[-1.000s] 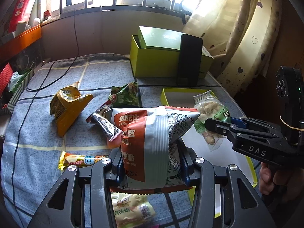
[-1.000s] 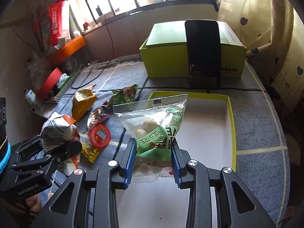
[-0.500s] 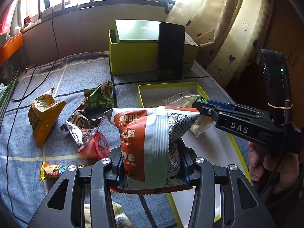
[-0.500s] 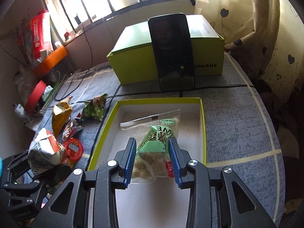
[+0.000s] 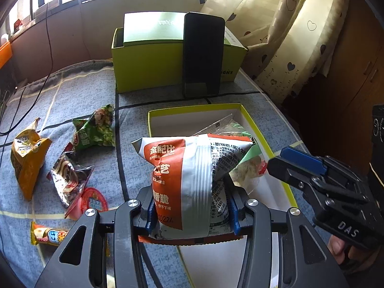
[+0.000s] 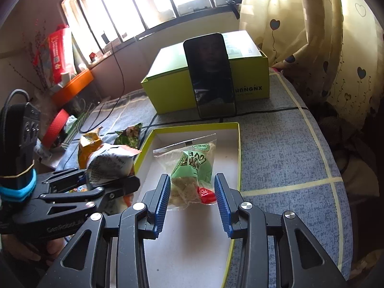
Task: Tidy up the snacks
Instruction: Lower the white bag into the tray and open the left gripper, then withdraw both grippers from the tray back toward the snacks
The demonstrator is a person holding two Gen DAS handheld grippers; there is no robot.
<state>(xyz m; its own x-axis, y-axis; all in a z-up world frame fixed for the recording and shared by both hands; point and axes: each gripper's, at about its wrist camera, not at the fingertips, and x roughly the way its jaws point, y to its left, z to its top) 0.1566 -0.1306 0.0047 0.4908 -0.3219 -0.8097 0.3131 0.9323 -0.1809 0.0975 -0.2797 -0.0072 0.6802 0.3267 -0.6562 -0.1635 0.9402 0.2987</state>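
Two changes since 0.5 s ago: right gripper (image 6: 192, 189) now spread wide, green-labelled clear snack bag (image 6: 190, 172) released (lying in yellow-rimmed tray (image 6: 236, 158)); left gripper (image 5: 190, 206) still clamps orange-and-white snack bag (image 5: 187, 180) beside tray.

Blue-grey checked cloth (image 5: 79, 100), pale and dark lines. On it: green box (image 5: 148, 69); phone (image 5: 202, 55) leaning against it; shallow tray (image 5: 268, 148); yellow (image 5: 27, 158), green (image 5: 96, 129), silver (image 5: 69, 180) packets; candy bar (image 5: 49, 236); cables (image 5: 28, 96).
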